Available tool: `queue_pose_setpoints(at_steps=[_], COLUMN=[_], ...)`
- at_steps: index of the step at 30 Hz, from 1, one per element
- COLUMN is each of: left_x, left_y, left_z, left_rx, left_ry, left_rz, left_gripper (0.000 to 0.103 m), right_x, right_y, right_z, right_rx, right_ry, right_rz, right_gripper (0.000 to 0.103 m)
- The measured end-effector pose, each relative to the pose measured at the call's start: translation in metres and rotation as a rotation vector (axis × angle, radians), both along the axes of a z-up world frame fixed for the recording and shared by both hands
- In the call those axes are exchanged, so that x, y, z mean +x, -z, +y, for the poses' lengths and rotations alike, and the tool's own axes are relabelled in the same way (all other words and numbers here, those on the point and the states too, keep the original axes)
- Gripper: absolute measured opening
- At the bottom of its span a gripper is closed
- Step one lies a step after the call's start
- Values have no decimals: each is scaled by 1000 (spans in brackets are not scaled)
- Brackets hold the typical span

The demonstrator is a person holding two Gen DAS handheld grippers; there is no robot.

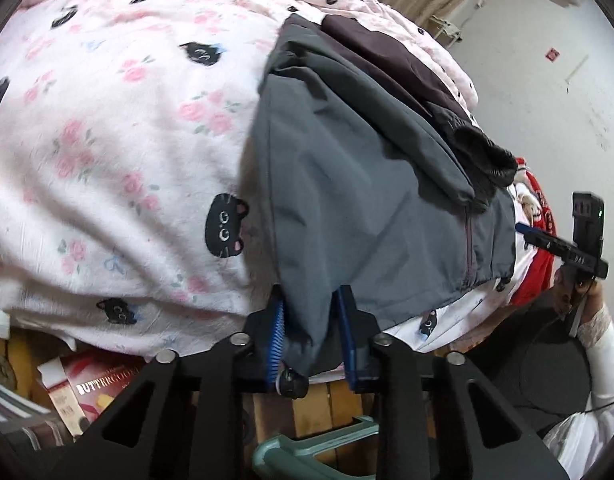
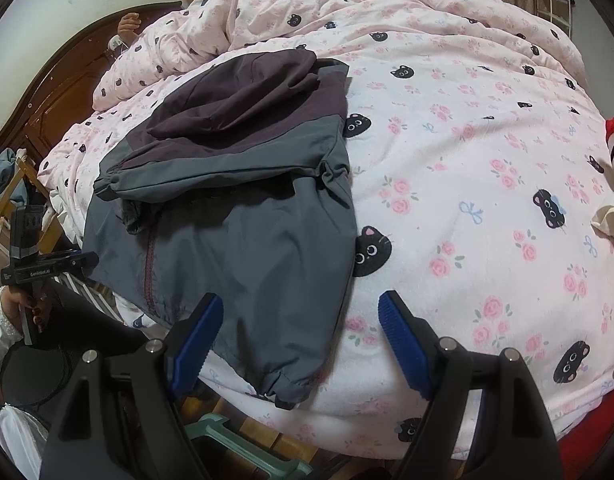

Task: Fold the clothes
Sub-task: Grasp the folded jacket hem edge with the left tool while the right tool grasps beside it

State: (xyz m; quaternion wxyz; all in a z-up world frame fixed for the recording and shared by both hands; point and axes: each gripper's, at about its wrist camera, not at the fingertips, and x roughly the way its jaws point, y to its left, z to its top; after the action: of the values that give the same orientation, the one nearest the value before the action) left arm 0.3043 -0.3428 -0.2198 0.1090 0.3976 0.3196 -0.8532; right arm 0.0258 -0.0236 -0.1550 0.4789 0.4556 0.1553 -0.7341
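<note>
Grey jacket (image 1: 367, 184) on bed (image 1: 107, 128): thin, limp, slippery; grip at hems. Left hand-held gripper (image 1: 311, 332) pinches its near corner. Right hand-held gripper (image 2: 299, 344) gapes wide, holding nothing.

From my feed it's a bed (image 2: 487, 168) under a pink cat-and-rose duvet (image 1: 119, 148), dark carved wooden headboard (image 2: 63, 92) behind, scuffed white wall (image 1: 547, 92), and wood-plank floor (image 2: 267, 432) below.

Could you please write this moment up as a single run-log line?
task: fold clothes | left gripper: shut on grey jacket hem corner | right gripper: open over hem, not gripping | surface: cat-print blanket
</note>
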Motion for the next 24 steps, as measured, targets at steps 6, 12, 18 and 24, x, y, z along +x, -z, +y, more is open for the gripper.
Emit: queue_pose_setpoints(at_steps=[6, 12, 18, 24], left_x=[-2, -3, 1, 15], left_y=[6, 5, 0, -26], left_z=[-4, -5, -6, -7], left_rx=[8, 8, 19, 28], left_ry=[-1, -4, -4, -4], left_rz=[-26, -35, -19, 55], left_gripper=[9, 6, 4, 3], right_x=[-4, 2, 4, -1], right_y=[17, 36, 40, 21], right_z=[0, -6, -10, 2], right_rx=[63, 131, 127, 13], right_ry=[1, -46, -86, -115], right_rz=[-92, -149, -228, -372], right_gripper=[82, 70, 16, 8])
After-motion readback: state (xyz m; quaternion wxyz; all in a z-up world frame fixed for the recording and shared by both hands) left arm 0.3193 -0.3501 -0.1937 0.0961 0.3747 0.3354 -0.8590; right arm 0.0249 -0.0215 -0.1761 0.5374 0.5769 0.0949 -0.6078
